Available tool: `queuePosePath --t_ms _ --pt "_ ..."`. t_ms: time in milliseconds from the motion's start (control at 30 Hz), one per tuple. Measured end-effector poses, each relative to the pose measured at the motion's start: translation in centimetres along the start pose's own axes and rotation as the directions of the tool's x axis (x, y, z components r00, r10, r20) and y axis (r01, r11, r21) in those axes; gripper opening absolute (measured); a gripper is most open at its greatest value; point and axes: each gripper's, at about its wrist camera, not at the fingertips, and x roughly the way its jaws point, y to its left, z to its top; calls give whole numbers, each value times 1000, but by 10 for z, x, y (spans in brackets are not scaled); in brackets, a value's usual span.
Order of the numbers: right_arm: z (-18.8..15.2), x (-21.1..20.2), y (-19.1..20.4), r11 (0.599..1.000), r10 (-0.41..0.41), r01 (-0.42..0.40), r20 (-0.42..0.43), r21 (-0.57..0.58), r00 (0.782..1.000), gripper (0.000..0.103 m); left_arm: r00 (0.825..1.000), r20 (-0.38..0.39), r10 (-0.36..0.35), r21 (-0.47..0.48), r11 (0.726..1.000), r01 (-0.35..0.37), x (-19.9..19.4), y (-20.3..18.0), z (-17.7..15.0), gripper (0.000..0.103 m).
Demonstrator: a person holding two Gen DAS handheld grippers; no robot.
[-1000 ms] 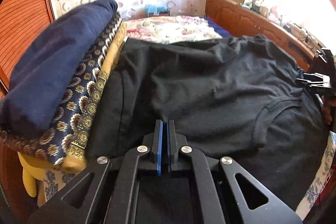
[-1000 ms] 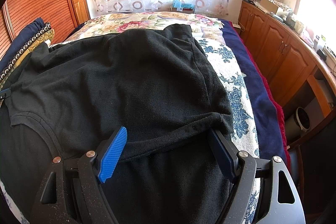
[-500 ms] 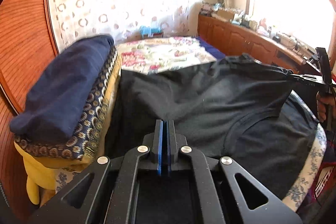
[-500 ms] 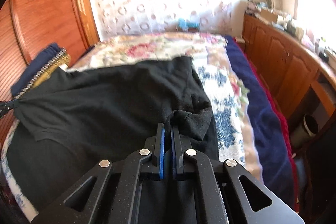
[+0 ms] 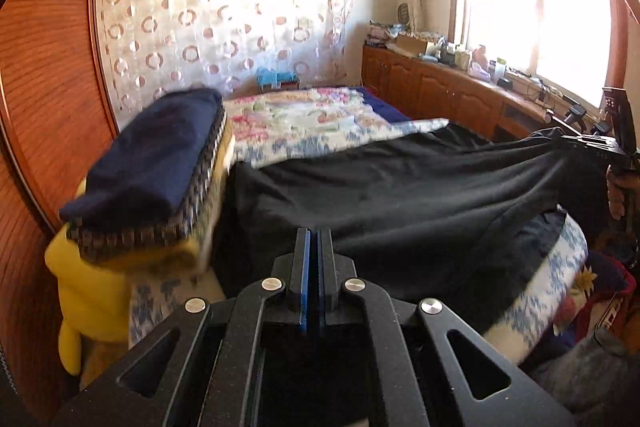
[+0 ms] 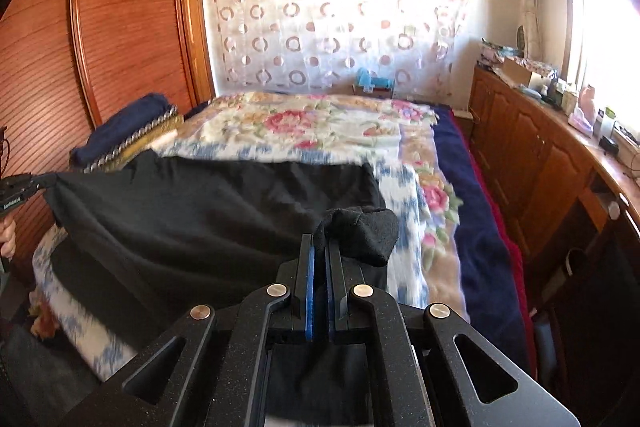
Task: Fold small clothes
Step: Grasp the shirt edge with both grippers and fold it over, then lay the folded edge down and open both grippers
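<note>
- As both grippers stood raised above the bed (image 6: 400, 155), the black garment (image 5: 400, 195) hung stretched between them, its upper edge lifted and its lower part lying on the blue-patterned cover (image 5: 552, 267); it occupied the near end of the bed.
- Left gripper (image 5: 313, 243): jaws pressed together on one corner of the garment, the cloth running away from the blue pads; seen from the right wrist view it sat at the far left (image 6: 24, 183), drawing the fabric to a point.
- Right gripper (image 6: 319, 247): jaws clamped on a bunched knob of black cloth that bulged just beyond the tips; from the left wrist view it appeared at the far right (image 5: 596, 143), with the edge taut toward it.
- Orientation: the held edge ran roughly side to side across the bed, from the stacked bedding (image 5: 152, 167) toward the wooden cabinets (image 6: 532, 155); this appeared to be the long axis as held; which end was the neck could not be told.
- Step in hand, by judgement: carrying the lifted edge over to make a fold; doing it well would call for keeping both grippers level and equally tensioned, so the edge stays straight; laying it down squarely on the opposite edge; releasing only when the cloth lies flat.
- Risk, by judgement: the bunched right grip could leave a wrinkled corner.
</note>
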Motion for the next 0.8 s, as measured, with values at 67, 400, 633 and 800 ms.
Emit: queuePosePath --t_ms 67,400,633,800 --pt "-16 -1 0 1000 -8 8 -27 -1 1000 4 999 -39 4 -13 1000 -5 8 1 -16 4" --pt "-60 23 1 998 -12 20 -126 62 992 11 992 -128 9 -68 998 -18 22 -1 -48 24" --pt "-45 5 12 998 -65 66 -58 13 996 38 996 -89 17 -112 993 -27 12 6 -49 57" --pt "-42 5 32 999 -38 38 -18 0 999 57 994 -94 57 -111 991 -67 13 11 -50 81"
